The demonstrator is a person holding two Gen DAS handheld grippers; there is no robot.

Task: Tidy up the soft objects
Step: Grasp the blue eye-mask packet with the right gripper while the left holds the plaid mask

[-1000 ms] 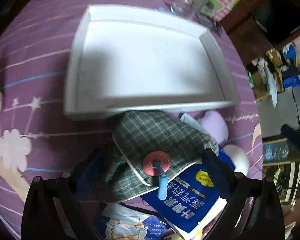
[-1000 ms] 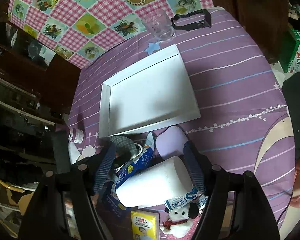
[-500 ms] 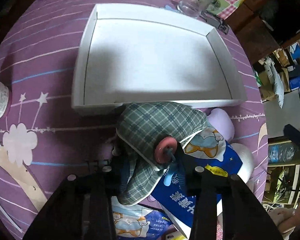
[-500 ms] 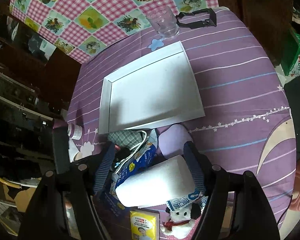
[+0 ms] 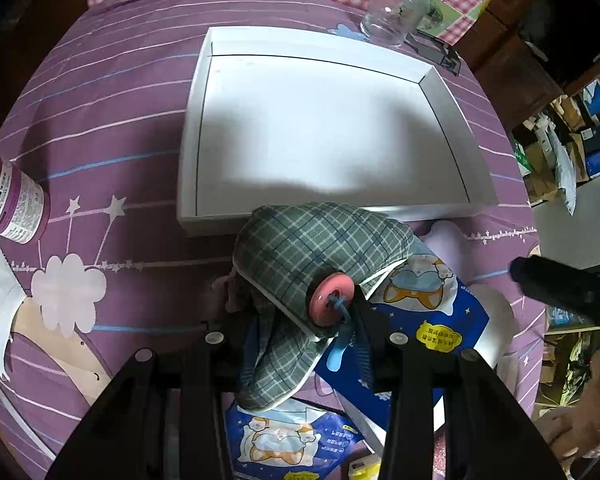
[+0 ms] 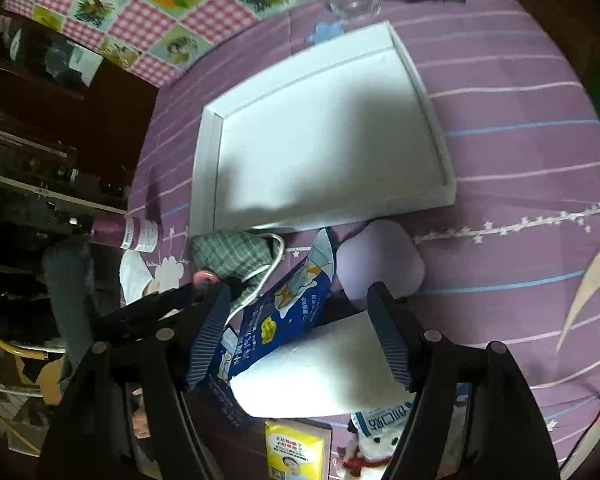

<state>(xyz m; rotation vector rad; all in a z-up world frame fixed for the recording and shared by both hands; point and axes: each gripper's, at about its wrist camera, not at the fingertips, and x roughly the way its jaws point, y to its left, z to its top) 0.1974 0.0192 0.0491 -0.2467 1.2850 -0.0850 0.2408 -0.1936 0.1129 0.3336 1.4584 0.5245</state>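
left gripper (image 5: 300, 320) is clamped on the plaid pouch (image 5: 320, 252) just below its pink button (image 5: 331, 299), a low grip that looks chosen to carry it into the white tray (image 5: 320, 128). pouch sits at the tray's near rim, over the blue tissue packs (image 5: 420, 320). right gripper (image 6: 300, 320), jaws apart and holding nothing, hovers above the paper roll (image 6: 320, 372) on the table (image 5: 100, 120).

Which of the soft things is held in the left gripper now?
The green plaid pouch with the pink button, clamped by the left gripper. The lilac pillow and white roll lie free.
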